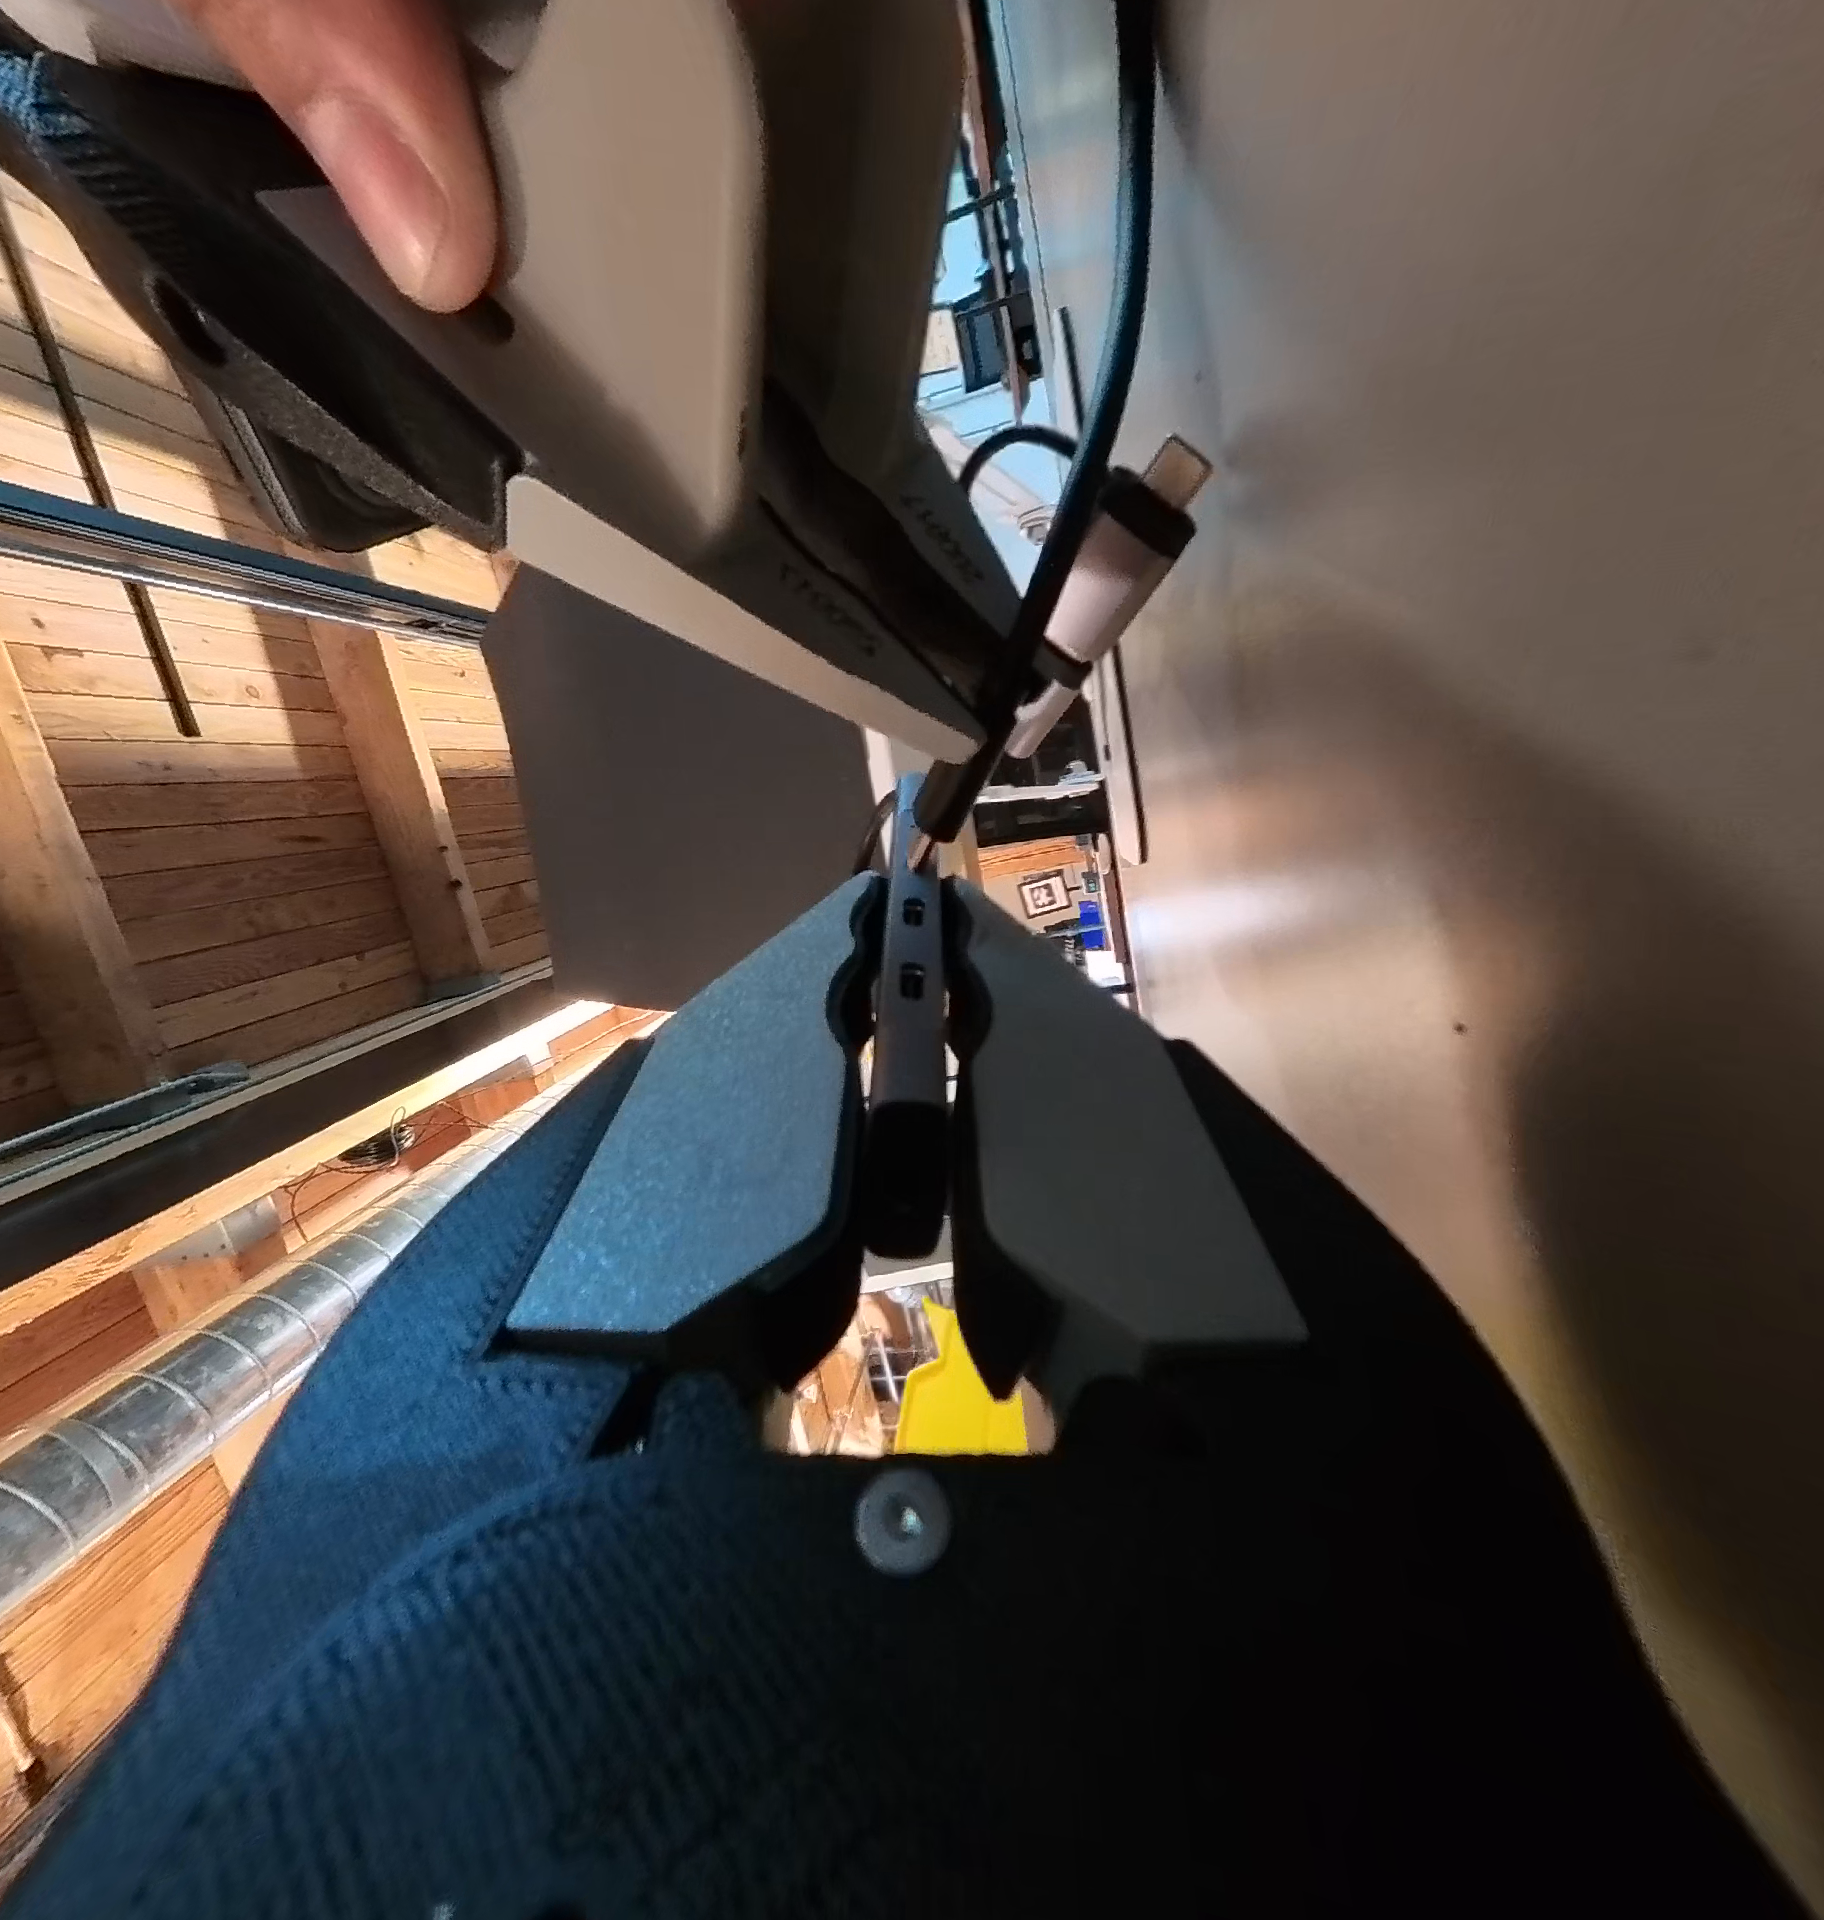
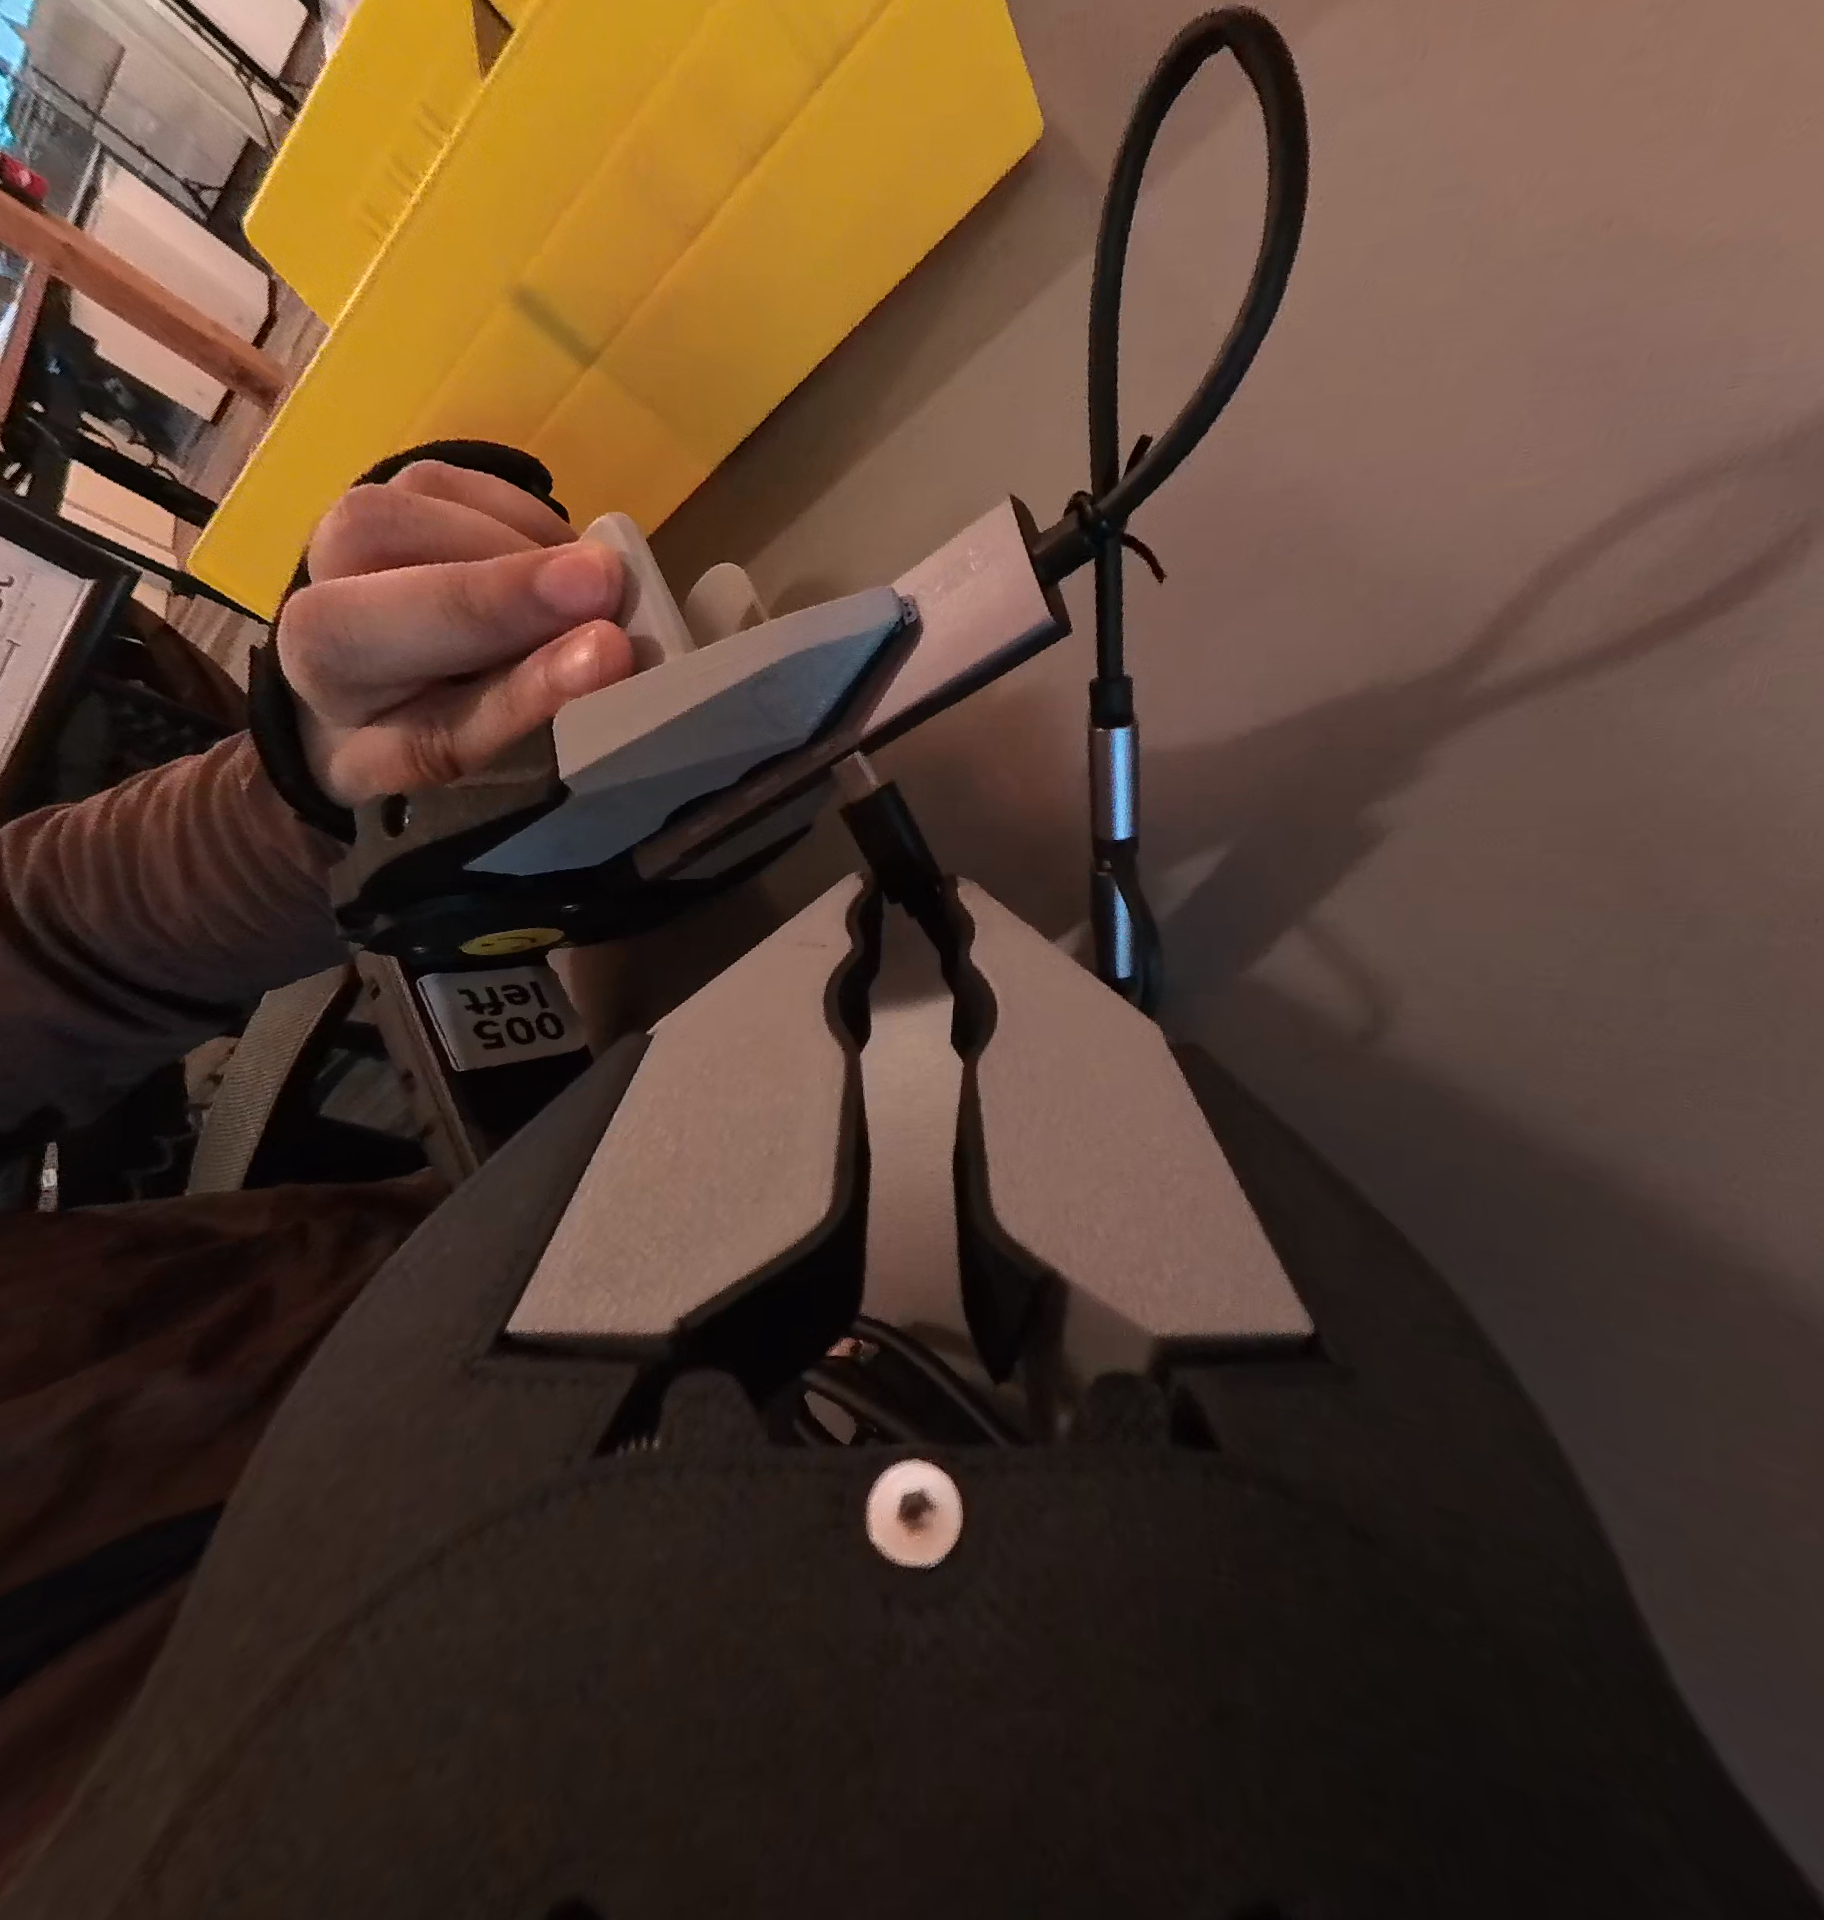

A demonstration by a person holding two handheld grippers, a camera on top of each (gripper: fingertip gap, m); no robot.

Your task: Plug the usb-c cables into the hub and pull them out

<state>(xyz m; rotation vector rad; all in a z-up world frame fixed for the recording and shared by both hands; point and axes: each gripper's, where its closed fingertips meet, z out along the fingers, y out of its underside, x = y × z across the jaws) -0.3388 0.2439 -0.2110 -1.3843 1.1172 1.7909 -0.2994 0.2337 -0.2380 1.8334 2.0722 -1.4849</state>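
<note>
My left gripper (image 1: 908, 896) is shut on the slim dark grey hub (image 1: 903, 1049), held edge-up with its row of small ports showing. In the right wrist view the hub (image 2: 991, 603) looks silver and sticks out of the left gripper (image 2: 887, 634). My right gripper (image 2: 908, 894) is shut on a black USB-C plug (image 2: 900, 836). The plug's metal tip (image 2: 862, 775) meets the hub's edge, with part of the metal still showing. In the left wrist view the right gripper (image 1: 981, 727) comes in from the upper left with the plug (image 1: 944, 805) at the hub's far port.
The hub's black cable (image 2: 1188, 260) loops above the beige table (image 2: 1510, 520), tied with a twist tie. Silver cable connectors (image 2: 1116, 769) hang beside it. A pale loose connector (image 1: 1105, 561) dangles near the right gripper. A yellow folded board (image 2: 627, 260) and a framed sign (image 2: 14, 675) stand behind.
</note>
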